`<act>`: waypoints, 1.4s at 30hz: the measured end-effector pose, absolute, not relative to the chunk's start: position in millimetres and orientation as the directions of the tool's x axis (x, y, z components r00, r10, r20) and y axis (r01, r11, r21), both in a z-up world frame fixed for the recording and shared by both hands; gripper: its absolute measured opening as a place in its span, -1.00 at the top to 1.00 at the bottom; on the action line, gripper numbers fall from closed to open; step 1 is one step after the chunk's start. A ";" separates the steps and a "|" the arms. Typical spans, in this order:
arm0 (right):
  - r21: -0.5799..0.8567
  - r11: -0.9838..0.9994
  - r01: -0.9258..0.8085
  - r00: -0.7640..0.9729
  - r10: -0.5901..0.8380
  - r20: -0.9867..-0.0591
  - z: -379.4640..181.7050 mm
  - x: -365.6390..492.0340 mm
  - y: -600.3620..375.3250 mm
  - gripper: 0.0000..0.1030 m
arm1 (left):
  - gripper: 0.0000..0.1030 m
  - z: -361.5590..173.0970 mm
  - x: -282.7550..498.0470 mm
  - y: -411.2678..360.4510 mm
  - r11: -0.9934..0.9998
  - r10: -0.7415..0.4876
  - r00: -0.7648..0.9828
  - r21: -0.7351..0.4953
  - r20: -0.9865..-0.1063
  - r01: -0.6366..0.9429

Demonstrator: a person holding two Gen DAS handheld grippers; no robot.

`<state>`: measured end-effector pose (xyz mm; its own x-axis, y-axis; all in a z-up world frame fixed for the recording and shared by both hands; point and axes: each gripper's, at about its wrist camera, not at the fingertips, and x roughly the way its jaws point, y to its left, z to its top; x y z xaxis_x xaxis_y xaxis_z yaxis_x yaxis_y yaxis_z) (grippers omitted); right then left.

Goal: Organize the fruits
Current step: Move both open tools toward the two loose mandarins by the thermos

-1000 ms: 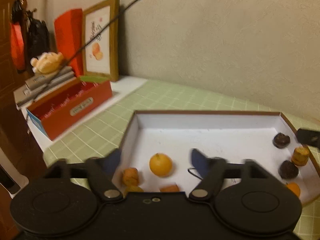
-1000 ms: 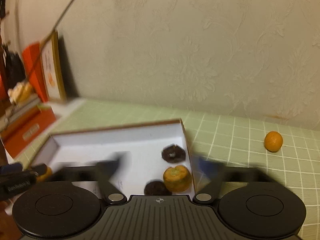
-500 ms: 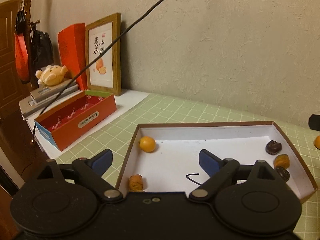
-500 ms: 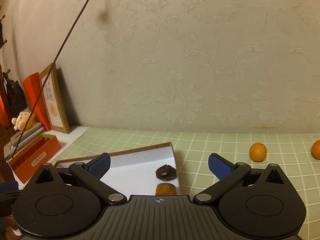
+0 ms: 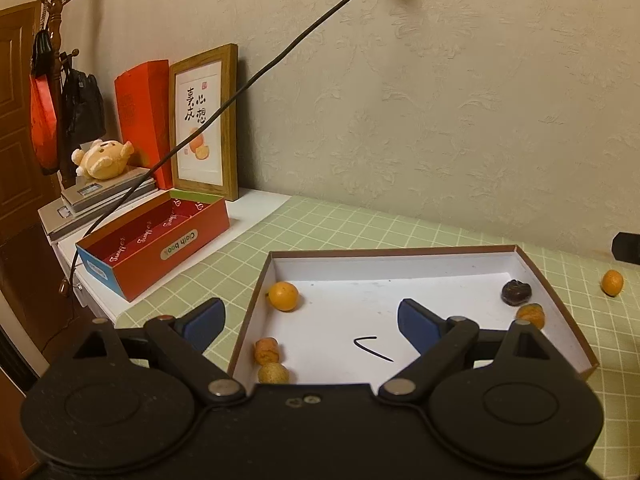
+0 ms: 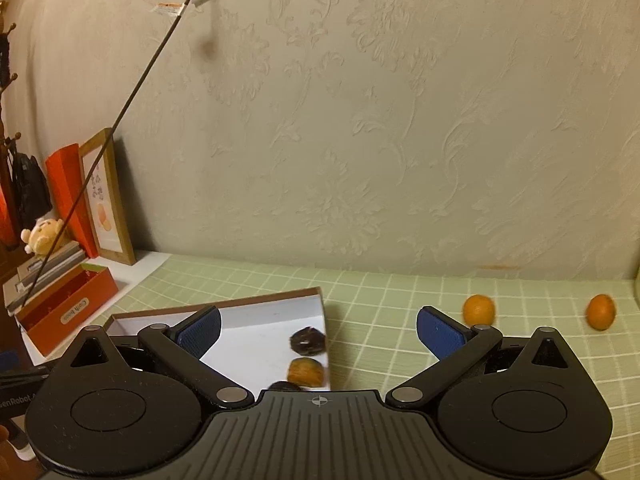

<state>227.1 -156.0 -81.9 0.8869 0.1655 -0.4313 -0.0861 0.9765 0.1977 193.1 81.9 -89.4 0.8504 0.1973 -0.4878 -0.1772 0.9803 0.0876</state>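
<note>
A shallow white box with a brown rim (image 5: 400, 249) lies on the green checked tablecloth. Inside, an orange (image 5: 283, 296) rests in the far left corner, with two small brownish fruits (image 5: 267, 351) below it along the left wall. A dark fruit (image 5: 516, 292) and an orange-brown one (image 5: 531, 315) sit by the right wall. My left gripper (image 5: 310, 322) hovers open and empty above the box's near left part. My right gripper (image 6: 319, 330) is open and empty over the box's right rim (image 6: 322, 312). Two oranges (image 6: 479, 309) (image 6: 600, 311) lie on the cloth to the right.
An open red box (image 5: 160, 240), a framed picture (image 5: 204, 124), stacked books with a plush toy (image 5: 102, 156) and a coat stand crowd the left. A black cable (image 5: 260, 76) slants from a wall socket. The wall is close behind the table.
Both grippers rose and pulled back from the box. The orange that lay between the left gripper's fingers now rests in the box's far left corner. A second orange came into the right view.
</note>
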 end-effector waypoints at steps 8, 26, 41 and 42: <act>0.187 0.981 -0.054 0.894 0.131 -0.428 -74.4 206.0 -180.3 -1.00 | -0.68 -87.3 182.5 62.4 0.987 0.163 0.856 0.091 -0.490 -0.136; 0.150 0.978 0.144 0.898 -0.066 -0.435 -75.4 148.9 -278.0 -1.00 | -0.63 -99.9 177.9 -53.1 0.982 -0.061 0.868 0.128 -0.492 0.141; 0.086 0.901 0.426 0.803 -0.333 -0.494 -95.8 124.2 -361.2 -1.00 | -0.61 -129.5 206.1 -156.2 0.934 -0.203 0.827 0.149 -0.524 0.324; 0.077 0.895 0.439 0.796 -0.347 -0.495 -96.5 123.3 -363.5 -1.00 | -0.60 -131.5 207.7 -162.1 0.930 -0.207 0.826 0.155 -0.525 0.332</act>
